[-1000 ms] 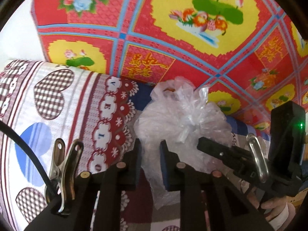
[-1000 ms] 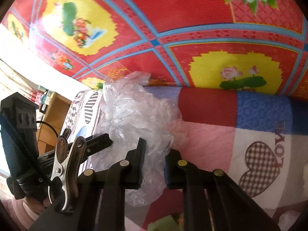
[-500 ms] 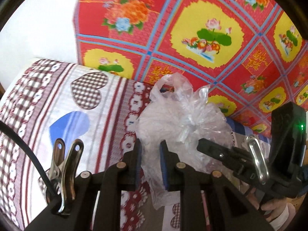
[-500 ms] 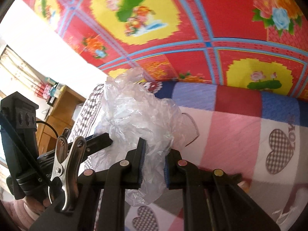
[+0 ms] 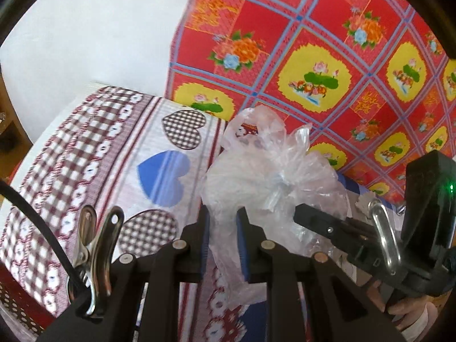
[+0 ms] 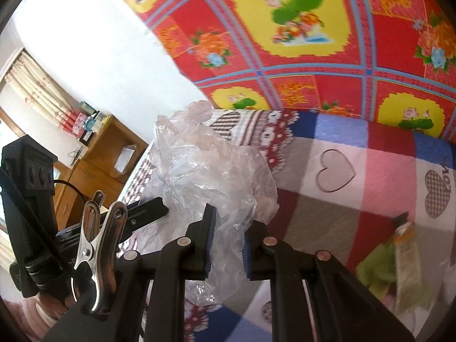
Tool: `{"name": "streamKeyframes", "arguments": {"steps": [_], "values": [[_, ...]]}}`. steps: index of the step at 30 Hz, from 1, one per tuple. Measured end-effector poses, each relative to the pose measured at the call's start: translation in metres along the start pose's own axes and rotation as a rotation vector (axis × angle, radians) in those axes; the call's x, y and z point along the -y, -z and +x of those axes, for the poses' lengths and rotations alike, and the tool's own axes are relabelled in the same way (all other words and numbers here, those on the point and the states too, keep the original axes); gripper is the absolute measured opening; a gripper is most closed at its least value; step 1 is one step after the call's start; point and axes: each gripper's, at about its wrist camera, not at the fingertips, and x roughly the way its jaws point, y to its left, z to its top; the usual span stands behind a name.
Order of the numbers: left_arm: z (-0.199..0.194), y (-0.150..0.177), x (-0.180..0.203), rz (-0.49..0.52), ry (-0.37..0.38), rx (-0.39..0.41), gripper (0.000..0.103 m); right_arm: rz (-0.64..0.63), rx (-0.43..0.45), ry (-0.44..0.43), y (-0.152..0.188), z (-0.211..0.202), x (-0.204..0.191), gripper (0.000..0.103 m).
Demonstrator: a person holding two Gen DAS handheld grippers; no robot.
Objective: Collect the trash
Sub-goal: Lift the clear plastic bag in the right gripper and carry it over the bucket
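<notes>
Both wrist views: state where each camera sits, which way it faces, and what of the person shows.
Left wrist: sits on the left gripper, looking down along its fingers at the clear plastic bag over the quilt; the right gripper and a hand show at right.
Right wrist: sits on the right gripper, facing the same bag; the left gripper shows at left, a green wrapper at right.
Shared: bag, quilt, red floral cloth.

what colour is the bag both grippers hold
Clear, see-through plastic bag; left wrist view shows it best.
</notes>
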Motion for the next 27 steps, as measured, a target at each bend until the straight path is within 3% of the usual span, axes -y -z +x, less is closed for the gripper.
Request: {"name": "streamKeyframes", "arguments": {"steps": [27], "values": [[-0.148, 0.045, -0.144, -0.051, -0.054, 0.133, 0.018, -0.154, 0.039, -0.006, 0.064, 0.017, -0.189, 0.018]]}}
